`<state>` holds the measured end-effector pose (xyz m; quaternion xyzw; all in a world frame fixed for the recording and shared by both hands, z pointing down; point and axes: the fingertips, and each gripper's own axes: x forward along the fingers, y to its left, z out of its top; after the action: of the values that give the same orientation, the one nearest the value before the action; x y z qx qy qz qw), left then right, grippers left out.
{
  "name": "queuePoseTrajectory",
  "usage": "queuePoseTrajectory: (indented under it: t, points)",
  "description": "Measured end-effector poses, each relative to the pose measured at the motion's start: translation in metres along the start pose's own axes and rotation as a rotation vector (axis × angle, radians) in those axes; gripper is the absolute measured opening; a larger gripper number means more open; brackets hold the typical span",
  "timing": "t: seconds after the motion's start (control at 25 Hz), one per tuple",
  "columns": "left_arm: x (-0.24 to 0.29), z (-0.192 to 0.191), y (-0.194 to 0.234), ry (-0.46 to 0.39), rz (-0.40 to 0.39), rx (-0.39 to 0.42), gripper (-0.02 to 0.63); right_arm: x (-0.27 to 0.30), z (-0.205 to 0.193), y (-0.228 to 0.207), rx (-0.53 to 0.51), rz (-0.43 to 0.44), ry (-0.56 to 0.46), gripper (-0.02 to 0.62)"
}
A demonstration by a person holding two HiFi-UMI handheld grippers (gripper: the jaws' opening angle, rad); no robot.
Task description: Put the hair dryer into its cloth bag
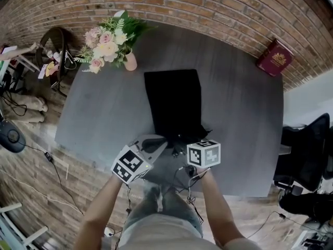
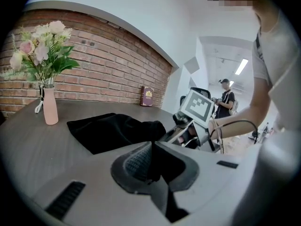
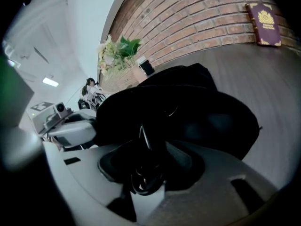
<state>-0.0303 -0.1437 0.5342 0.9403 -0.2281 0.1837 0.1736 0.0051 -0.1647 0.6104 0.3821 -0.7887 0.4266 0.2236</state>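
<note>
At the far left of your grey table (image 1: 244,124) stands a pink vase (image 1: 130,62) of flowers (image 1: 108,43). To your far right, a red book (image 1: 274,58) stands against the brick wall (image 1: 208,7).

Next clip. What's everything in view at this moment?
Table: 1, grey, centre.
Bag: 1, black, lying mid-table, near end at the grippers.
Cord: 1, black, looped at the bag's near end.
Vase: 1, pink, with pale flowers, table's far left.
Book: 1, dark red, leaning on the brick wall, far right.
Chair: 1, black, right of the table.
Bystander: 1, dark top, background.
Left gripper: grey, shut on the bag's edge.
Right gripper: grey, jaws apart, cord between them.
Arms: 2, bare, bottom of the head view.
</note>
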Motion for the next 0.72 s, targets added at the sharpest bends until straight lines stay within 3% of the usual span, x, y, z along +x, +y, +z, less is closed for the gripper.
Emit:
queuePoseTrajectory:
  t: [0.28,0.72]
  points:
    - [-0.003,0.000,0.004,-0.004,0.006,0.006,0.018,-0.007,0.021,0.009,0.126,0.082,-0.205,0.149]
    - [-0.007,0.004,-0.006,-0.019,-0.058,0.005,0.018,-0.006,0.059,0.013,0.166,0.089,-0.345,0.146]
